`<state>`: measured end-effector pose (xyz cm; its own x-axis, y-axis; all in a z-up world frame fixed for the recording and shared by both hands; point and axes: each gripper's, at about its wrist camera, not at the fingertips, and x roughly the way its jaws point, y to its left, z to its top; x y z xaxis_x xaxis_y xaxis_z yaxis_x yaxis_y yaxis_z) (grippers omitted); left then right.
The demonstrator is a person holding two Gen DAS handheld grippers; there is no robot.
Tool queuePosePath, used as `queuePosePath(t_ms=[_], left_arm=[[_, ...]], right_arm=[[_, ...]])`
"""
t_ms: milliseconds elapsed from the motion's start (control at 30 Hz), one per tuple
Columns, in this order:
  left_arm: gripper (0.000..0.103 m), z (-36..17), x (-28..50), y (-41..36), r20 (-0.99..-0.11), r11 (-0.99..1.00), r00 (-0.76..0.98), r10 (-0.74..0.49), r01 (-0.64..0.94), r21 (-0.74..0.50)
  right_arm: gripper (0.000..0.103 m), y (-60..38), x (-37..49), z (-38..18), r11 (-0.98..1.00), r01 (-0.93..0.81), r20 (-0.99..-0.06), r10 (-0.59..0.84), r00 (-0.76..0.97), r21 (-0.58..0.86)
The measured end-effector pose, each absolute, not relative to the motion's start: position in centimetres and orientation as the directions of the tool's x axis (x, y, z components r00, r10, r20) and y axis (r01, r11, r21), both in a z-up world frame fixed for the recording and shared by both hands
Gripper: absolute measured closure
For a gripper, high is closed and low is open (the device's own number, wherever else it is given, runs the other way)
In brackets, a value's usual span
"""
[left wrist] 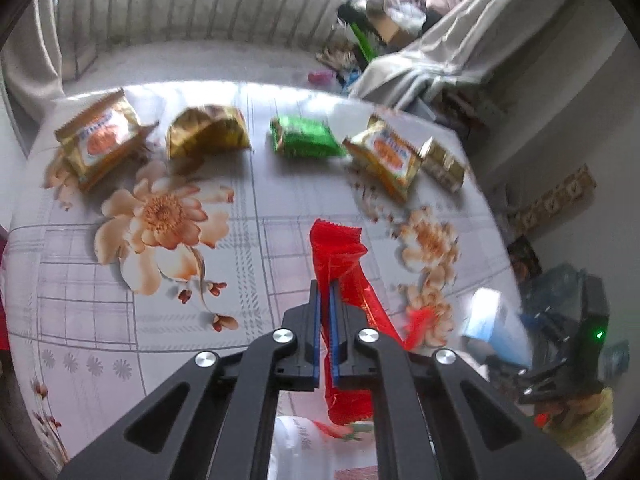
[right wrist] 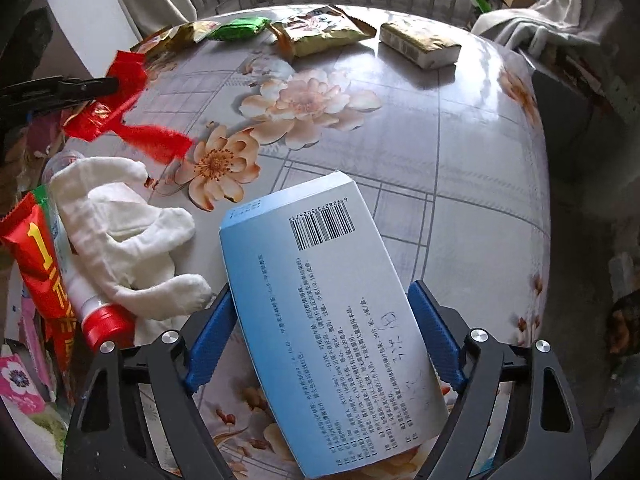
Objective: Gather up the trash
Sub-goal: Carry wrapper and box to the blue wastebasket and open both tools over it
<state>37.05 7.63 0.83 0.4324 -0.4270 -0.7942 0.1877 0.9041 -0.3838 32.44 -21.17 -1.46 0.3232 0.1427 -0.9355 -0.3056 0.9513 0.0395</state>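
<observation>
The left claw [left wrist: 325, 292] is clamped on a red wrapper [left wrist: 340, 256], lifted above the floral desk [left wrist: 160, 300]. The right claw [right wrist: 324, 320] straddles a pale blue medicine box [right wrist: 320, 280], pads apparently not pressing. Along the far edge lie gold snack packets [left wrist: 100, 136], a green packet [left wrist: 306, 138] and a gold box [right wrist: 420, 46]; a white cloth [right wrist: 120, 220] and red-capped bottle [right wrist: 100, 320] crowd the near left.
</observation>
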Motion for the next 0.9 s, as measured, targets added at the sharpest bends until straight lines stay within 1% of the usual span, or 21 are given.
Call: queuePosePath(t_ms=[133,467,733,900], left_arm=[[0.100,2.9,35.8,7.7,-0.757,0.900,0.489,-0.434,0.188,-0.394],[0.100,8.1,31.3,5.9,-0.673,0.897,0.595,-0.439,0.244,-0.369],[0.100,12.9,26.5,3.4,-0.599,0.873,0.637,-0.486,0.315,-0.373],[0.100,14.6,23.2,-1.6,-0.586,0.839,0.601,-0.543,0.414,-0.353]], right_arm=[[0.024,-21.2,32.2,-1.1,0.957,-0.285,-0.931,0.142,0.336,0.043],[0.025,-23.4,29.7,1.3,0.975,-0.181,-0.889,0.192,0.415,0.126],[0.026,-26.8,24.6,5.6,0.973,-0.074,-0.798,0.222,0.560,0.218],[0.026,-30.5,20.2,7.9,0.960,0.003,-0.728,0.210,0.653,0.279]])
